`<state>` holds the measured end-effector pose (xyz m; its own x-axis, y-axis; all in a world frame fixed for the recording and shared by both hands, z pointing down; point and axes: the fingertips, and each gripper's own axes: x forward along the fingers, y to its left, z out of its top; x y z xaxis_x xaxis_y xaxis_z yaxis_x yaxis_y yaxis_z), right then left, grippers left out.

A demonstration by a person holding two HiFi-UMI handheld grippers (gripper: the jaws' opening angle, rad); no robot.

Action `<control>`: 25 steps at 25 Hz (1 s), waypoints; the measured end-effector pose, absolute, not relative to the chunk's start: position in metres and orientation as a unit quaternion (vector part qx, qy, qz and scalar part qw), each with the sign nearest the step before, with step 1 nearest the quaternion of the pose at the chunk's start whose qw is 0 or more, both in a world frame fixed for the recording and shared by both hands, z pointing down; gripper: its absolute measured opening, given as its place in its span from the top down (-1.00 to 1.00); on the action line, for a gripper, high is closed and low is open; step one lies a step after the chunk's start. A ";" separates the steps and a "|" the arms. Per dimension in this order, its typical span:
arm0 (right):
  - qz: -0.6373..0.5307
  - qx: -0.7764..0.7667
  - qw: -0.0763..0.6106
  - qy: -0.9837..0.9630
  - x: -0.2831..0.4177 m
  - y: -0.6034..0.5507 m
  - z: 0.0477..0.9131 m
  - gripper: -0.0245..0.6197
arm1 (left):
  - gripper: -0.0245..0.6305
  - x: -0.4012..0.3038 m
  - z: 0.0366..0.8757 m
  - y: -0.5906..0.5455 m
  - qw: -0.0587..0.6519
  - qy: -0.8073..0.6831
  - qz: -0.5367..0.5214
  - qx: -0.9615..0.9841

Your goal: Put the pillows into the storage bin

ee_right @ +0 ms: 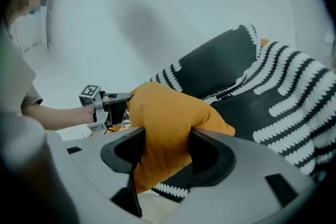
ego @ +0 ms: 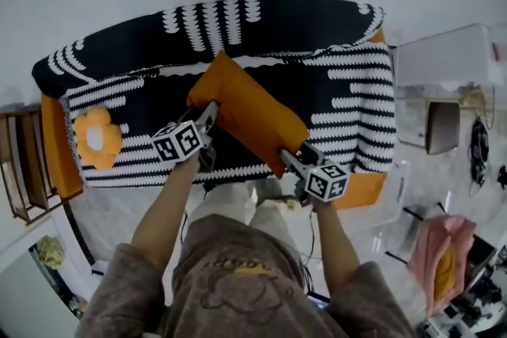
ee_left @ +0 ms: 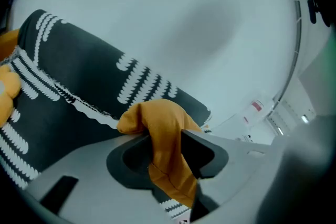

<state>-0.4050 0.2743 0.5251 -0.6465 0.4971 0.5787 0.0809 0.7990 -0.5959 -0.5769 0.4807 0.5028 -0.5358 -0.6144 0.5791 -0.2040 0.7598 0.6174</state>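
While the orange pillow (ego: 242, 111) is hung between both tools, the carry is best done with its two ends held level and the cloth drawn taut, so that neither corner is pulled out of its grip. The left gripper (ego: 207, 116) is pinched on one corner, with a thin fold of orange cloth squeezed between its jaws and trailing below them. The right gripper (ego: 289, 161) is pinched on the opposite corner, where a thicker wad is clamped. Since only cloth is caught on the left, sudden swings should be avoided. The load should be swung towards what is taken to be the storage bin (ego: 394, 190), a clear plastic tub just beside the sofa's right end, and lowered inside before either grip is let go. The pillow is seen as plain orange, soft and oblong, bunched and creased at each pinch. It is judged to be lifted clear of the seat of the sofa (ego: 348, 91), which is draped in a black-and-white patterned cover. A flower-shaped cushion (ego: 97, 137) is left lying at the sofa's left end.
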 end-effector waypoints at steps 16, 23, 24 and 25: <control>0.304 0.094 0.265 -0.910 -0.034 -0.002 0.400 0.13 | 0.44 -0.286 0.378 0.093 0.442 -0.729 -0.159 0.498; 0.320 0.200 0.221 -0.899 0.148 -0.061 0.389 0.12 | 0.44 -0.120 0.370 -0.022 0.452 -0.666 -0.114 0.582; 0.323 0.213 0.218 -0.896 0.169 -0.065 0.391 0.12 | 0.44 -0.100 0.371 -0.034 0.454 -0.657 -0.105 0.593; 0.328 0.227 0.213 -0.892 0.188 -0.068 0.393 0.11 | 0.44 -0.083 0.373 -0.046 0.456 -0.647 -0.096 0.604</control>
<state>0.1878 -0.0684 0.3929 -0.8064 -0.2657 0.5284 -0.5446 0.6821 -0.4881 -0.0826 -0.0456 0.3729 0.1443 -0.8686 0.4740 -0.6935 0.2529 0.6746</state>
